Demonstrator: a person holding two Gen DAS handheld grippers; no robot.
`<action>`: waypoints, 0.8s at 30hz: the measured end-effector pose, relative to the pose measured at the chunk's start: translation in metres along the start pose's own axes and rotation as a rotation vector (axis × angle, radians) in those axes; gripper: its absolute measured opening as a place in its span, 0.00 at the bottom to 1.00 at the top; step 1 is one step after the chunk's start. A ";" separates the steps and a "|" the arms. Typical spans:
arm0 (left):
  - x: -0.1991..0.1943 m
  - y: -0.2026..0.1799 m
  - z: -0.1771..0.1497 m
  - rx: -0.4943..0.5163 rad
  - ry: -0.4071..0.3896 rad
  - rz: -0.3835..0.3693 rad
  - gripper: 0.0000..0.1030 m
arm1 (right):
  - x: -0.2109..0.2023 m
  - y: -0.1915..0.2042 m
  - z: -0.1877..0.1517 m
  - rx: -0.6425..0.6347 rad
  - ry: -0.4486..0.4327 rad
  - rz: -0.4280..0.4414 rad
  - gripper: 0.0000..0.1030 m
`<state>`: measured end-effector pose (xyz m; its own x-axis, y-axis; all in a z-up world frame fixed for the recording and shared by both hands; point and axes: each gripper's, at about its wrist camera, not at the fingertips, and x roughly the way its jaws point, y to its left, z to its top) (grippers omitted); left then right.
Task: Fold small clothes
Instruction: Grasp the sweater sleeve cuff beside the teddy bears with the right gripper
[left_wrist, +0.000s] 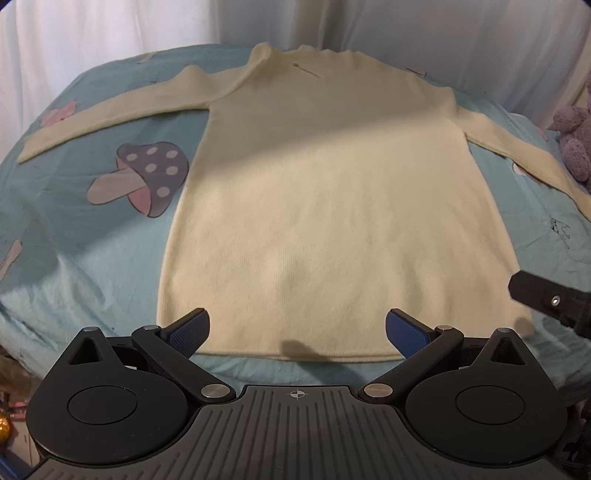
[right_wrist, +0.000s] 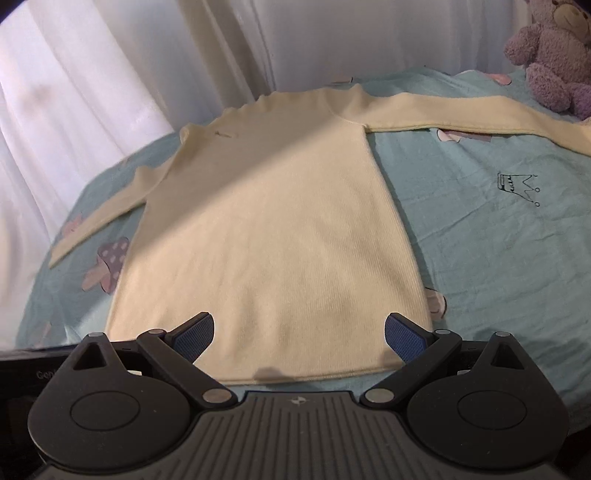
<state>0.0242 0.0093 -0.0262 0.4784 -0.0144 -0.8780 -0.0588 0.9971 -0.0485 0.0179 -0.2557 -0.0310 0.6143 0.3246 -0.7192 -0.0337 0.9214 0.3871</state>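
Sweater (left_wrist: 325, 206) flat on bedsheet (left_wrist: 74, 240)

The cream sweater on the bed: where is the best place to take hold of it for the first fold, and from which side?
Probably the cream sweater is best gripped at its left sleeve, near the cuff, coming from the outer left side. It lies flat with sleeves spread outward, so that thin edge is free on the bedsheet. The left hand-held gripper is open near the hem.

The left gripper (left_wrist: 297, 330) holds its jaws spread wide, gripping nothing. The right gripper (right_wrist: 299, 332) is likewise wide apart and empty, apparently level with it.
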 end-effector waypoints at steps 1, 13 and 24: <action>0.004 0.001 0.002 -0.007 0.005 -0.001 1.00 | -0.002 -0.011 0.002 0.032 -0.068 0.045 0.96; 0.066 0.004 0.050 -0.086 -0.056 0.066 1.00 | -0.010 -0.221 0.094 0.553 -0.526 -0.124 0.95; 0.102 0.005 0.067 -0.181 -0.041 0.099 1.00 | 0.042 -0.370 0.129 0.916 -0.534 -0.291 0.44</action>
<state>0.1313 0.0179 -0.0842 0.4977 0.0894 -0.8627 -0.2619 0.9637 -0.0512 0.1581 -0.6103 -0.1302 0.7730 -0.2173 -0.5961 0.6305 0.3683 0.6833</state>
